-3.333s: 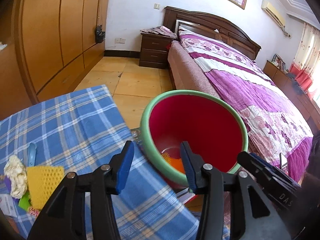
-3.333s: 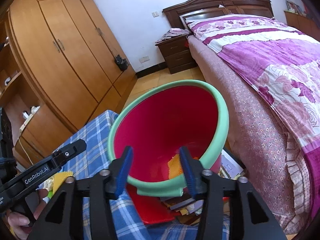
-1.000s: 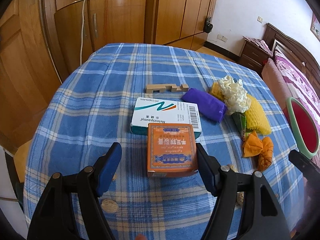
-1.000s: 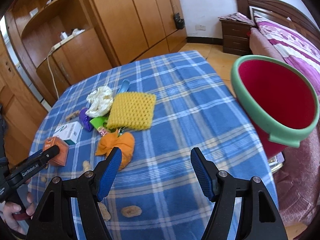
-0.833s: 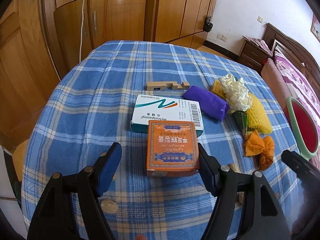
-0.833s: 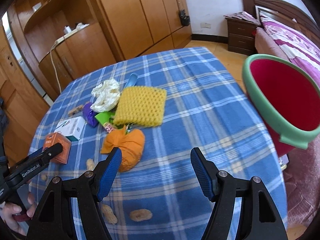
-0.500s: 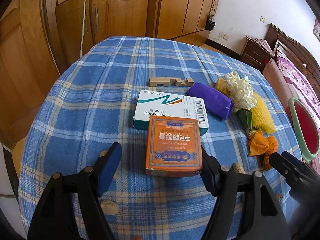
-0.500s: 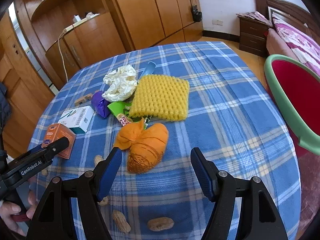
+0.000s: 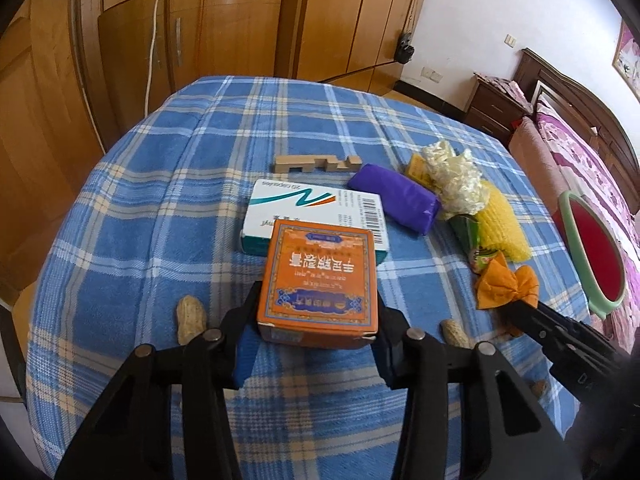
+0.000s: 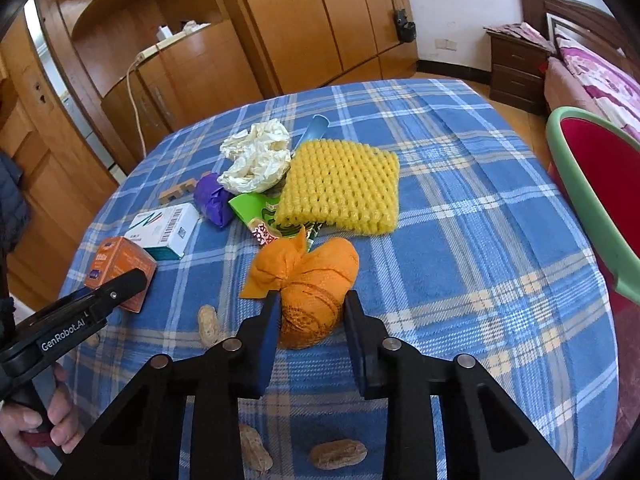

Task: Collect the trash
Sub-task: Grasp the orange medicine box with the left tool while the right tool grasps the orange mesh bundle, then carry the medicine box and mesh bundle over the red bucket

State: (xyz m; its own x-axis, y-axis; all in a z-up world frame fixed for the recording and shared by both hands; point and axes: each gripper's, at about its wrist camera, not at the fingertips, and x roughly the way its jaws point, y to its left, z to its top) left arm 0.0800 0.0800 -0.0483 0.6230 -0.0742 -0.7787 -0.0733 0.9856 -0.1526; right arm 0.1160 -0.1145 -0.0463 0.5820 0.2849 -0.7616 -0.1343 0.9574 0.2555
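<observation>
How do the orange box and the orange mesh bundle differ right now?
The orange box is rigid, flat-sided and printed; the orange mesh bundle is soft, rounded and knotted. The box sits between the left gripper pads, the bundle between the right gripper pads. Both grippers have just been closing; both items rest on the table.

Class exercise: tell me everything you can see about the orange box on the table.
The orange box is a small cardboard carton, squarish, with a blue ornamental border and printed characters on its top. It lies flat on the blue checked tablecloth, its far edge overlapping the white medicine box. The left gripper has just been closing; its jaws now press on the carton's two sides. A peanut lies nearby.
</observation>
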